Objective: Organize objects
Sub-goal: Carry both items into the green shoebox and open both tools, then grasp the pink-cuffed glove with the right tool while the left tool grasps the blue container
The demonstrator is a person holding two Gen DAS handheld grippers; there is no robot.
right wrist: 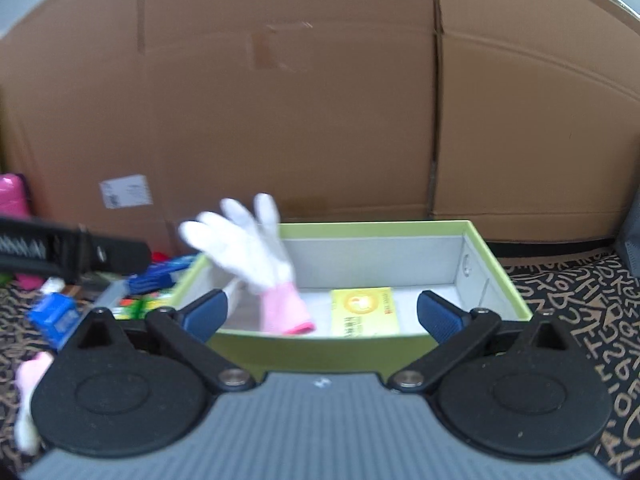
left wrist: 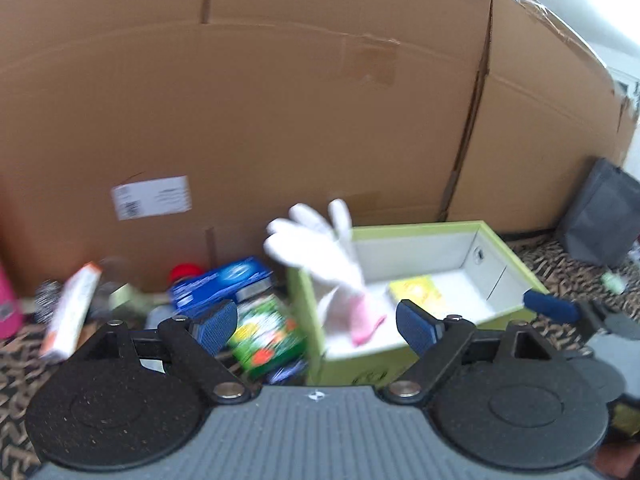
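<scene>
A green box (left wrist: 516, 264) (right wrist: 500, 272) with a white inside stands on the patterned rug. A white glove with a pink cuff (left wrist: 320, 256) (right wrist: 248, 248) is blurred above the box's left wall, cuff down inside the box. A yellow packet (left wrist: 416, 292) (right wrist: 366, 312) lies flat in the box. My left gripper (left wrist: 316, 320) is open and empty, over the box's left edge. My right gripper (right wrist: 322, 314) is open and empty, in front of the box's near wall. The left gripper's body (right wrist: 72, 254) shows at the left of the right wrist view.
A pile of items lies left of the box: a green carton (left wrist: 266, 332), a blue box (left wrist: 220, 280), a white and orange box (left wrist: 72, 312), a red-capped bottle (left wrist: 185, 271). A large cardboard wall (left wrist: 280, 100) stands behind. A grey bag (left wrist: 604, 220) sits at right. Another glove (right wrist: 30, 392) lies at left.
</scene>
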